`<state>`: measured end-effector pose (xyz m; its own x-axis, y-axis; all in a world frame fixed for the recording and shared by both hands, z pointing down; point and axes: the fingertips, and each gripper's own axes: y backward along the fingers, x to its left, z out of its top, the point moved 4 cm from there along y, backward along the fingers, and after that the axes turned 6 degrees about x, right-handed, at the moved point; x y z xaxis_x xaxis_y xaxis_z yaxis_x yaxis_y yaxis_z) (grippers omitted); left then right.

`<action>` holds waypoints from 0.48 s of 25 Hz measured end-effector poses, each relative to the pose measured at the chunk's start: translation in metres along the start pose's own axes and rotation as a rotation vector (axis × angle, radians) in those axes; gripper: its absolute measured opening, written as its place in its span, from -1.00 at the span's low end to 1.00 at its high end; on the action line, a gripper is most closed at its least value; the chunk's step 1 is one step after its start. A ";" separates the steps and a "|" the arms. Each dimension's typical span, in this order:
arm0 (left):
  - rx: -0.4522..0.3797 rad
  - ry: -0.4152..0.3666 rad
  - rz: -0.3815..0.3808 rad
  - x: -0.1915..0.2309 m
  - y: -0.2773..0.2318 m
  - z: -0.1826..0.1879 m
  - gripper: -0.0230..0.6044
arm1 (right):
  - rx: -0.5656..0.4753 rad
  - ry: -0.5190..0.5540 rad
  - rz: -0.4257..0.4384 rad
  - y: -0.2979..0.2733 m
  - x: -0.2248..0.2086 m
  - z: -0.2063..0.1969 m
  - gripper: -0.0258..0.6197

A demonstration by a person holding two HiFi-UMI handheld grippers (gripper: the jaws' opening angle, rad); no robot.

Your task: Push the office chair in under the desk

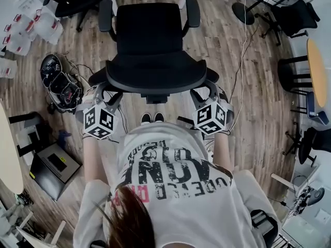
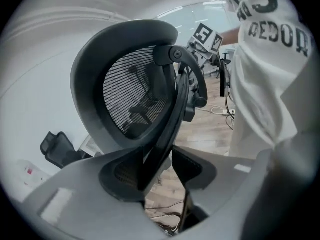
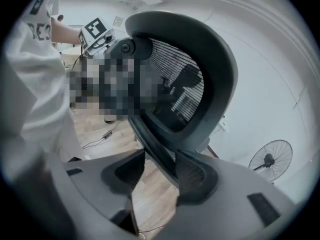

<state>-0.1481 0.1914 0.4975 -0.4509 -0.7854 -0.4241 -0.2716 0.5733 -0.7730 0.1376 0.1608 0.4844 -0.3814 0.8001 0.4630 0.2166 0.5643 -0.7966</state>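
Noted office chair (image 1: 150,40) at 12 o'clock, back turned this way. Found left gripper (image 1: 107,93) at its 9 o'clock, right gripper (image 1: 207,93) at 3, jaws of both spread astride backrest frame (image 2: 167,124), not clamped. Judged step: taking hold. Next: close on frame, push evenly toward 12

The chair (image 1: 150,50) is black and stands upright on the wood floor (image 1: 232,87). Its seat (image 1: 150,27) is wide and flat, and nothing sits on it. One armrest (image 1: 106,14) stands at each side of the seat. The back (image 1: 155,76) is curved and faces the person. It is made of thin mesh (image 2: 135,89) inside a thick, smooth rim (image 2: 82,84). A bent black bar (image 2: 167,129) runs down behind the mesh.
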 end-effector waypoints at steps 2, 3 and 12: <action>-0.008 -0.004 -0.024 0.004 -0.002 -0.001 -0.33 | 0.005 -0.008 -0.004 -0.001 -0.001 0.001 -0.37; -0.006 -0.008 -0.028 0.005 -0.003 -0.001 -0.33 | 0.007 -0.010 -0.004 -0.002 -0.002 0.002 -0.37; -0.022 -0.021 -0.043 0.022 -0.016 -0.008 -0.33 | 0.011 -0.035 -0.017 -0.014 -0.011 0.011 -0.37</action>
<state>-0.1605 0.1663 0.5043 -0.4203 -0.8140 -0.4010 -0.3090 0.5439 -0.7802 0.1288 0.1420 0.4861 -0.4160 0.7828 0.4627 0.2005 0.5753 -0.7930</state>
